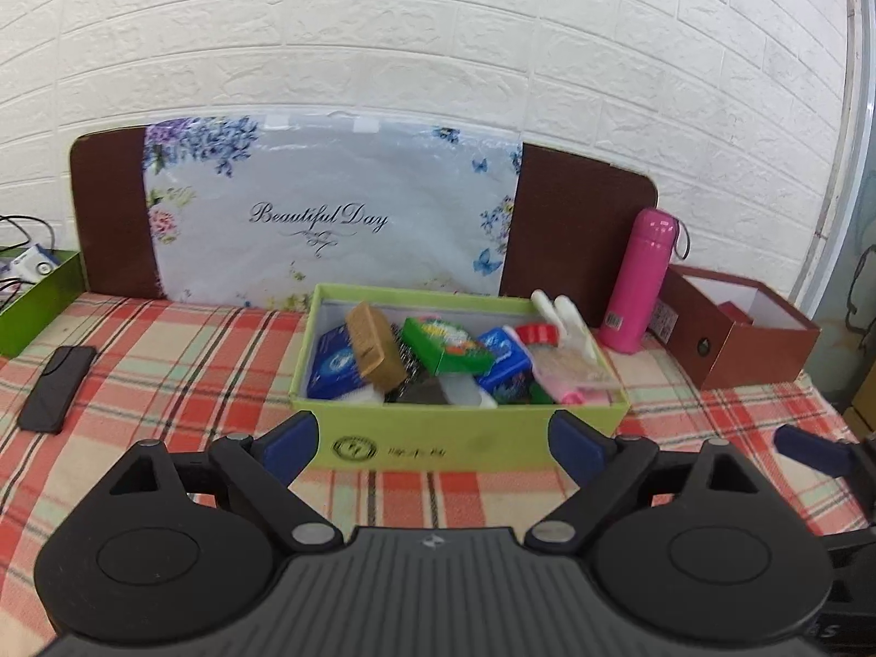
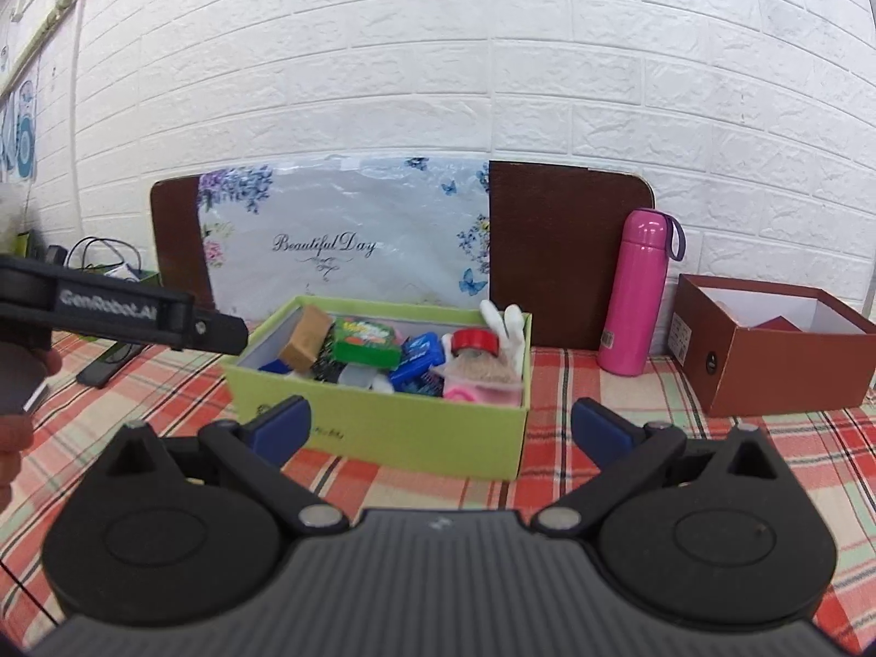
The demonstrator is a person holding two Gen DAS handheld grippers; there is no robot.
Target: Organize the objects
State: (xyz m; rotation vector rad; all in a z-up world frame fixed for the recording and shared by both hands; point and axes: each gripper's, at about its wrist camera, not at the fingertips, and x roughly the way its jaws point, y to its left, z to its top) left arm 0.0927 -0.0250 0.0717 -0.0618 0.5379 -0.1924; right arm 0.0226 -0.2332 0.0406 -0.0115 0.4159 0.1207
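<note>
Plaid tablecloth, white brick wall far. One green box, one pink bottle, one brown box. Left gripper and right gripper both spread, empty.

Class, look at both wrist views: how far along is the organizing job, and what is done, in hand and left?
Done: the green box already holds many small items, such as the green packet and red tape roll. In hand: nothing; the left gripper and right gripper are both open and empty. Possibly left: the pink bottle and black phone lie on the plaid cloth; the brown box looks mostly empty.
</note>
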